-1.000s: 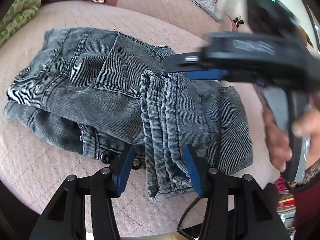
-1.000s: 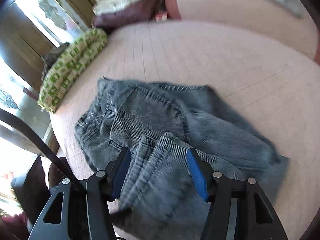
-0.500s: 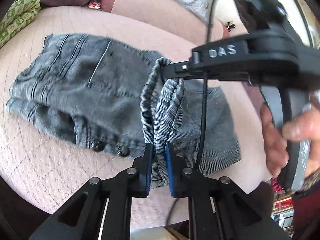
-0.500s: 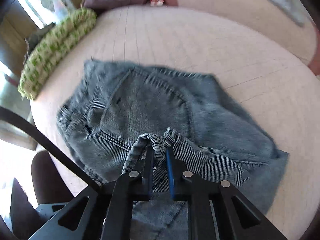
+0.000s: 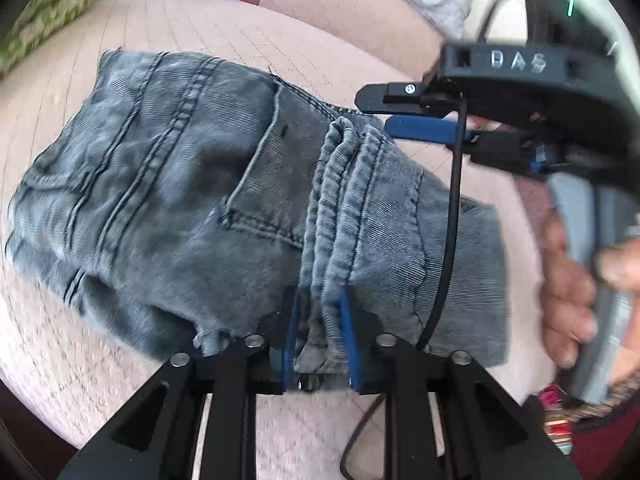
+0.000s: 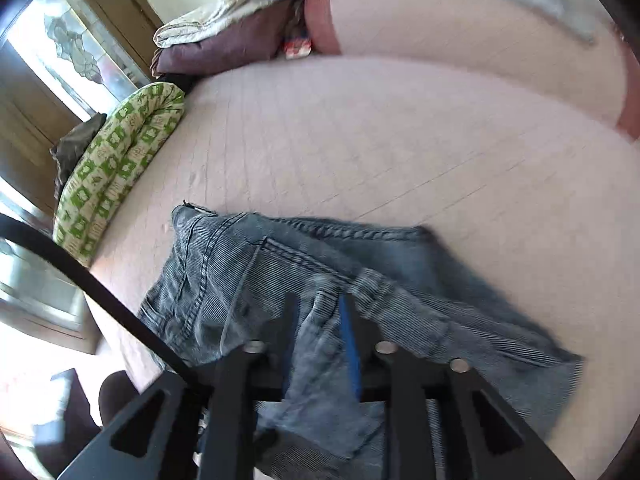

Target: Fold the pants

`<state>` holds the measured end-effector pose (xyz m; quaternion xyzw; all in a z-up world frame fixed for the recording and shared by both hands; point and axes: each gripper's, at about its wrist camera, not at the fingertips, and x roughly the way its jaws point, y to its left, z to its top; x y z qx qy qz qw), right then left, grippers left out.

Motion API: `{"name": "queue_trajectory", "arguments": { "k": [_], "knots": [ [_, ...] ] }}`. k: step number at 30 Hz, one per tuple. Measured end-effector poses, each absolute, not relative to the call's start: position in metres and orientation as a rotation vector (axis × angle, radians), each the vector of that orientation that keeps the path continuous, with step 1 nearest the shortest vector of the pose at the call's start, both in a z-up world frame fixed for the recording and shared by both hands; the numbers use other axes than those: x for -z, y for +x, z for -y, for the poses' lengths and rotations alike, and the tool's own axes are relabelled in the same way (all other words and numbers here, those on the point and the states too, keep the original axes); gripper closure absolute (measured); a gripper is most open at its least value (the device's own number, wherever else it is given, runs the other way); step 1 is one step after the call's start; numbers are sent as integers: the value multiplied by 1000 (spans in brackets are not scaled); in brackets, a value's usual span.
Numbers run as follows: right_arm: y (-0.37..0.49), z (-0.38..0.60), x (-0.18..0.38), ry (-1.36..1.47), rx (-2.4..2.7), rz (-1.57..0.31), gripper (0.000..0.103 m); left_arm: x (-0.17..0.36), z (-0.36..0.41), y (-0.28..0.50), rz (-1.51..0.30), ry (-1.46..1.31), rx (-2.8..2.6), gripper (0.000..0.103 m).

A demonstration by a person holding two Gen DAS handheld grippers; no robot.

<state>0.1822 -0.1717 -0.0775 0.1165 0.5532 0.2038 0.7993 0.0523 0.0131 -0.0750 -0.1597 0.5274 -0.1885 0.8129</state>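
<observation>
Pale pink quilted bedding (image 5: 328,36) fills both views, with a green patterned cushion (image 6: 116,168) along its left edge and a window behind that. Folded grey jeans (image 5: 168,184) lie on the bedding, back pocket up on the left, the bunched hems laid over them toward the right.

Near the bottom centre of the left wrist view, the left gripper (image 5: 318,332) has its blue pads a little apart, having just eased open; the bunched hem runs between them and seems to brush the pads, though how firmly is hard to tell. Further right, the right gripper (image 5: 394,114) reaches in from the side, its jaws slightly parted with one blue pad showing just beside the far end of the hem, apparently clear of the cloth. A black cable hangs from it across the jeans. At the far right a hand (image 5: 576,280) holds its grey handle, blurred and cut off.

From the right wrist view, that gripper's (image 6: 320,340) jaws have also just been opening; denim lies between them, but motion blur hides any contact.
</observation>
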Motion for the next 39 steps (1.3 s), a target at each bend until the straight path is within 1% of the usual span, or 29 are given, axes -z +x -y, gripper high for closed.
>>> {"name": "queue_trajectory", "arguments": {
  "k": [2, 4, 7, 11, 14, 15, 16, 17, 18, 19, 20, 22, 23, 24, 27, 30, 33, 34, 35, 36, 37, 38, 39],
  "knots": [
    [181, 189, 75, 377, -472, -1145, 65, 60, -28, 43, -1092, -343, 426, 76],
    [172, 210, 63, 445, -475, -1080, 64, 46, -38, 34, -1041, -338, 432, 68],
    [155, 226, 52, 423, -457, -1037, 62, 37, -58, 26, -1007, -344, 401, 67],
    [142, 224, 71, 425, -467, -1091, 62, 37, -87, 36, -991, -407, 279, 63],
    [143, 215, 103, 425, -454, -1166, 61, 39, -121, 36, -1004, -505, 192, 62],
    [145, 211, 119, 424, -446, -1215, 58, 42, -131, 36, -1001, -529, 166, 60],
    [146, 207, 133, 419, -433, -1264, 58, 43, -143, 35, -993, -552, 135, 56],
    [145, 206, 136, 413, -424, -1261, 58, 45, -152, 35, -984, -573, 110, 53],
    [143, 204, 132, 401, -421, -1244, 57, 46, -166, 34, -973, -599, 81, 47],
    [142, 202, 123, 383, -423, -1230, 56, 49, -174, 35, -971, -617, 60, 45],
    [142, 199, 114, 366, -427, -1206, 56, 53, -175, 37, -974, -624, 49, 44],
    [145, 179, 86, 293, -454, -1153, 55, 61, -182, 42, -985, -640, 42, 44],
    [148, 172, 79, 267, -473, -1145, 49, 65, -182, 48, -991, -649, 38, 44],
    [153, 156, 70, 230, -502, -1139, 41, 70, -182, 51, -999, -661, 36, 44],
    [177, 101, 52, 129, -591, -1149, 31, 82, -183, 56, -1009, -697, 32, 40],
    [209, 38, 57, 48, -650, -1204, 29, 83, -182, 56, -973, -701, 35, 32],
    [236, -22, 76, -64, -642, -1270, 29, 86, -175, 56, -946, -675, 24, 31],
    [244, -43, 84, -130, -622, -1284, 29, 86, -172, 55, -938, -655, 23, 31],
    [248, -55, 91, -188, -600, -1291, 26, 86, -170, 54, -927, -633, 22, 34],
    [251, -67, 97, -258, -571, -1292, 25, 87, -167, 54, -918, -606, 27, 57],
    [253, -81, 105, -324, -557, -1296, 26, 90, -165, 56, -928, -591, 48, 86],
    [252, -86, 109, -371, -548, -1298, 34, 96, -165, 60, -951, -616, 86, 87],
    [250, -92, 112, -433, -522, -1284, 57, 100, -171, 60, -949, -668, 100, 88]
  ]
}}
